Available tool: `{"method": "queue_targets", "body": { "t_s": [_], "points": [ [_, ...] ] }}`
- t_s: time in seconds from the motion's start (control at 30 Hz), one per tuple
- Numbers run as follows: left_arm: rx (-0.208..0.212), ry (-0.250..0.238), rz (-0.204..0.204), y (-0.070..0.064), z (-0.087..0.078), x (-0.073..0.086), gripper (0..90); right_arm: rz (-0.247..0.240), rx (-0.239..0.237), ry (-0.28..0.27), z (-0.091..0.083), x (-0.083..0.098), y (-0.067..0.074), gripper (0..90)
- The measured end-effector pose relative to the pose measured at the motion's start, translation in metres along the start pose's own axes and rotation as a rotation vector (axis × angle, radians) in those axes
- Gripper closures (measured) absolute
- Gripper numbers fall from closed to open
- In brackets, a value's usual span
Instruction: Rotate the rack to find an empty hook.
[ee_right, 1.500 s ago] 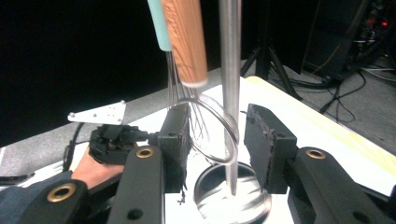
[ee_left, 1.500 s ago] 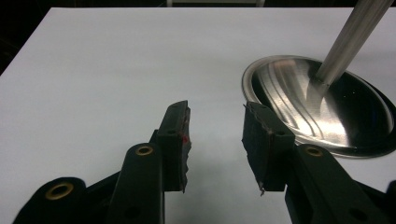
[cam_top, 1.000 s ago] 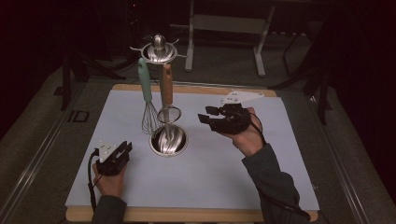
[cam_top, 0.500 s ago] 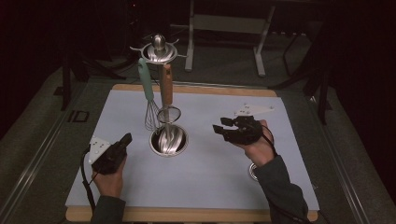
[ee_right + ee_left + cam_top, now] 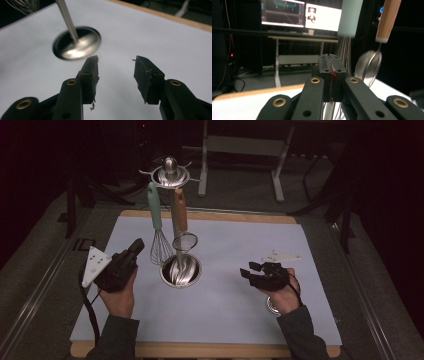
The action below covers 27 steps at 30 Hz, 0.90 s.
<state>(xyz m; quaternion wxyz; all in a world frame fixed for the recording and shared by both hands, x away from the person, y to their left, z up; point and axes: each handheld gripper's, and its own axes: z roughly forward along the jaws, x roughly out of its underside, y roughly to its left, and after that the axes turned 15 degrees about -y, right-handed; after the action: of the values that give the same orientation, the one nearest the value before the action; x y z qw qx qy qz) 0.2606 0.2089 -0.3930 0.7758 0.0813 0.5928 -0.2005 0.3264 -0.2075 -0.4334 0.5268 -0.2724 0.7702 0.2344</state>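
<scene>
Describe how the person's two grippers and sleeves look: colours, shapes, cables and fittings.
Both grippers are black. The left gripper carries a pale three-cornered plate and trails a black cable. The right gripper has a similar pale plate. Brass-coloured rivets mark the jaw links. Dark grey sleeves cover both forearms.

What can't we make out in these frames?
- Whisk: left gripper view, top cut by the frame edge, wires behind the shut left claw.
- Strainer: left gripper view, blurred.
- Stand base: right gripper view, smeared; post cut off at top.
- Small round thing: high view, under the right hand.
</scene>
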Motion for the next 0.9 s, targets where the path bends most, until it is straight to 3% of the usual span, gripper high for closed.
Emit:
{"method": "queue_targets", "body": {
  "t_s": [0.17, 0.23, 0.37, 0.6, 0.77, 0.9],
  "points": [
    [0.007, -0.039, 0.015, -0.003, 0.009, -0.018, 89.0, -0.005, 0.030, 0.036, 0.001, 0.021, 0.000, 53.7],
    [0.011, -0.056, 0.017, -0.004, 0.012, -0.025, 89.1, 0.014, 0.035, 0.035, -0.002, 0.028, -0.001, 53.5],
    [0.032, -0.098, -0.006, -0.008, 0.019, -0.040, 89.2, 0.028, 0.044, 0.054, -0.003, 0.039, -0.003, 52.5],
    [0.061, -0.157, 0.017, -0.017, 0.036, -0.066, 89.2, 0.066, 0.070, 0.039, -0.008, 0.044, -0.008, 51.7],
    [0.070, -0.178, 0.027, -0.022, 0.043, -0.077, 89.3, 0.082, 0.089, 0.027, -0.013, 0.046, -0.011, 52.9],
    [0.083, -0.181, 0.062, -0.029, 0.051, -0.087, 89.4, 0.097, 0.098, 0.033, -0.015, 0.050, -0.014, 53.7]
  ]
}}
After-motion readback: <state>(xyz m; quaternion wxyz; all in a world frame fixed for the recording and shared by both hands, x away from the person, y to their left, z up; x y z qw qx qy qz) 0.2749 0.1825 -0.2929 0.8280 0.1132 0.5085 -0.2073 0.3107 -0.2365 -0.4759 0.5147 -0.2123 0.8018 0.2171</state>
